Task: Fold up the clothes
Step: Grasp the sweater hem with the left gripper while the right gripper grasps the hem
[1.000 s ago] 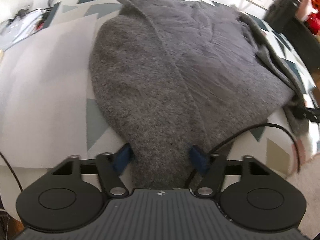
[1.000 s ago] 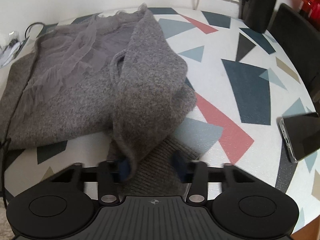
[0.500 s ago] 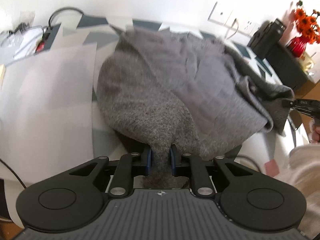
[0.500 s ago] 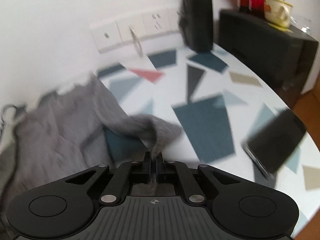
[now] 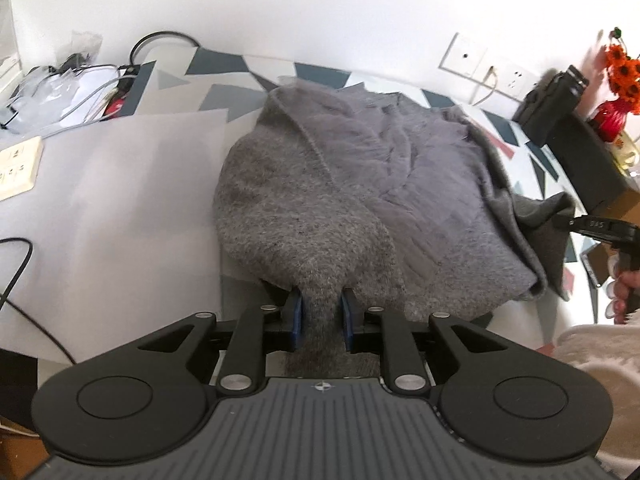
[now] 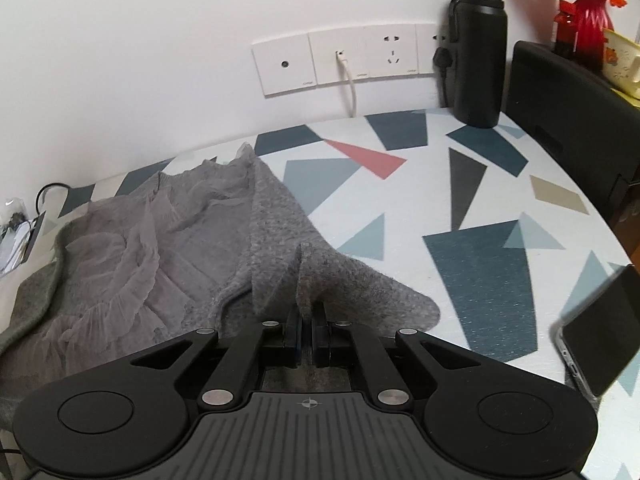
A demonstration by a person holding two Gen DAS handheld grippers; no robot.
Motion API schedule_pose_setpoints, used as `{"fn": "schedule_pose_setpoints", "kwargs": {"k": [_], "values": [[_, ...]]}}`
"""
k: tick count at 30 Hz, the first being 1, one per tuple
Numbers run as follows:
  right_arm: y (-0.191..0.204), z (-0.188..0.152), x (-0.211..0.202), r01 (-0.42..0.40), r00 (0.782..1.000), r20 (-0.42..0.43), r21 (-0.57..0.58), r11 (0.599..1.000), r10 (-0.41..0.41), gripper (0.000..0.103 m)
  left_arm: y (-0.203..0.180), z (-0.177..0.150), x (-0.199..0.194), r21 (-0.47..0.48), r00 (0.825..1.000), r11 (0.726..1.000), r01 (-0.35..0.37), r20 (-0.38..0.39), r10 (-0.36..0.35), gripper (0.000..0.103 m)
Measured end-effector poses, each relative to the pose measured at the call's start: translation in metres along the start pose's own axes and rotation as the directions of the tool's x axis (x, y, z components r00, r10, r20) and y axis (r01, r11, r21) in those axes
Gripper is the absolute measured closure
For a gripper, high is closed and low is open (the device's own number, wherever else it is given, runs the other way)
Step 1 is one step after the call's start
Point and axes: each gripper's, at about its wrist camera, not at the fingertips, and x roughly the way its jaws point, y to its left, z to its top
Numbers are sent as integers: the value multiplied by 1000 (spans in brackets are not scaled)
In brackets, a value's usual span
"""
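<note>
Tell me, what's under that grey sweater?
Around the sweater the tablecloth with coloured triangles shows, plus pale paper on one side. Whatever lies beneath its middle is covered. Both tongs, left and right, pinch its edge.

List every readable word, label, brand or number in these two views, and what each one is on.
"S4S", or similar, blurred: on the right gripper, seen from the left wrist view.
Small grey print on the wall sockets: too small to read.
Pattern on the cream bowl: no legible text.
Nothing readable on the grey sweater.

Sweater [image 5: 360, 200] on table [image 6: 460, 208], phone [image 6: 596, 344] right.
</note>
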Motion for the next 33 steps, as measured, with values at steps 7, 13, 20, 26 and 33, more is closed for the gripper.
{"fn": "schedule_pose_setpoints", "kwargs": {"k": [7, 13, 20, 26, 33], "values": [[9, -5, 5, -11, 1000, -14, -33, 999, 10, 99, 0, -15, 18, 36, 992, 999, -38, -118, 42, 81], [9, -9, 7, -24, 999, -25, -25, 999, 23, 99, 7, -31, 33, 28, 982, 999, -42, -182, 46, 81], [12, -16, 7, -30, 999, -40, -37, 999, 29, 99, 8, -48, 41, 20, 979, 997, -71, -191, 73, 84], [12, -16, 5, -29, 999, -45, -38, 999, 28, 99, 2, -34, 8, 15, 999, 999, -29, -35, 30, 96], [18, -11, 4, -44, 999, -31, -47, 998, 43, 99, 9, -10, -21, -68, 996, 997, 25, 92, -19, 97]]}}
